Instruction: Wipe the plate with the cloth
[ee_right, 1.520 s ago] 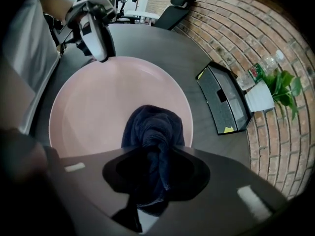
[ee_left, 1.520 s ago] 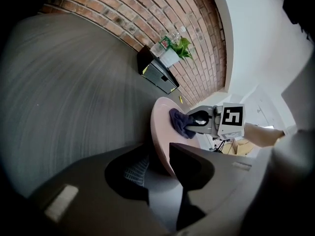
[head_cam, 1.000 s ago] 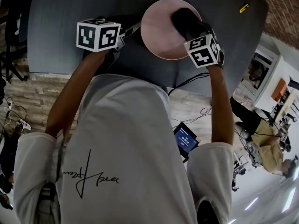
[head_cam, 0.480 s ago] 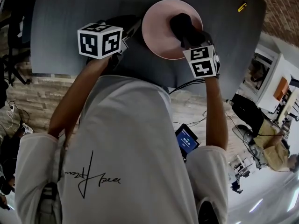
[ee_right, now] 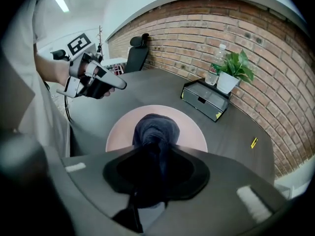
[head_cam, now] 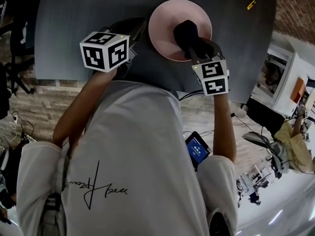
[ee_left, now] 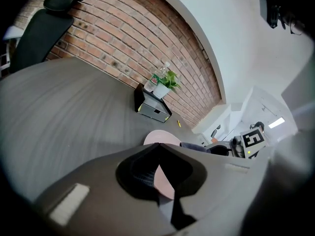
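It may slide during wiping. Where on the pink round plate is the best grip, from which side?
Probably the left rim of the pink round plate, approached low from the left. It lies flat on the dark grey table, so only the rim is pinchable, and the dark cloth in the right gripper covers its middle.

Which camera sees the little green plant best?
The right gripper view: the plant is big and clear. The left gripper view shows it small and far off. The head view leaves it out.
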Available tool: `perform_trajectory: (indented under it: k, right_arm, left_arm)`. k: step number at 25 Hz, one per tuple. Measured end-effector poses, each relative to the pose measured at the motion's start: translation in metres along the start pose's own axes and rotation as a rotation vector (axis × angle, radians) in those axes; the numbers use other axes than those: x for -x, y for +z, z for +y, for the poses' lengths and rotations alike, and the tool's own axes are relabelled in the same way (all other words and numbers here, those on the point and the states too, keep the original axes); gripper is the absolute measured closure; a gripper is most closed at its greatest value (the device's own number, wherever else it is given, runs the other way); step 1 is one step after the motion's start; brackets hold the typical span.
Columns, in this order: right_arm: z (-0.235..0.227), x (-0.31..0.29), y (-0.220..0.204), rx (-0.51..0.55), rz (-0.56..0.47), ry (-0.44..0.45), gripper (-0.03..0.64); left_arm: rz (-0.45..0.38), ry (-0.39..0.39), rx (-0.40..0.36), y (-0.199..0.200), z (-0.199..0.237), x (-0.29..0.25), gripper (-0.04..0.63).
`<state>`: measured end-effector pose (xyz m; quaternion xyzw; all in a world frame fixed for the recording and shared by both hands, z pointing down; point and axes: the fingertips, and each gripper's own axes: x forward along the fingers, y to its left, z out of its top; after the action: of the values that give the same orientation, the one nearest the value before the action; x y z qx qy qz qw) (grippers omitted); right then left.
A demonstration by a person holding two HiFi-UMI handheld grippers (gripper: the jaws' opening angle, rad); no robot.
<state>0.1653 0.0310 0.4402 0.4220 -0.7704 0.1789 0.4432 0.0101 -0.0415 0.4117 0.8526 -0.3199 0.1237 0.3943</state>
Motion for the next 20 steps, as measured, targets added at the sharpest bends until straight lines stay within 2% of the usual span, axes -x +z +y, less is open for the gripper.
perform_trajectory:
  k: [11, 15, 20]
  right_arm:
    - [0.016, 0.044, 0.018, -0.241, -0.175, 0.082, 0.514]
    - [0.023, 0.058, 0.027, -0.281, -0.241, 0.105, 0.518]
    - [0.035, 0.078, 0.043, -0.265, -0.338, 0.134, 0.520]
  left_arm:
    - [-0.034, -0.031, -0.052, 0.006, -0.032, 0.006, 0.583]
    - [-0.034, -0.059, -0.088, 0.007, -0.049, 0.010, 0.583]
    - [-0.052, -0.083, -0.123, 0.011, -0.061, 0.015, 0.583]
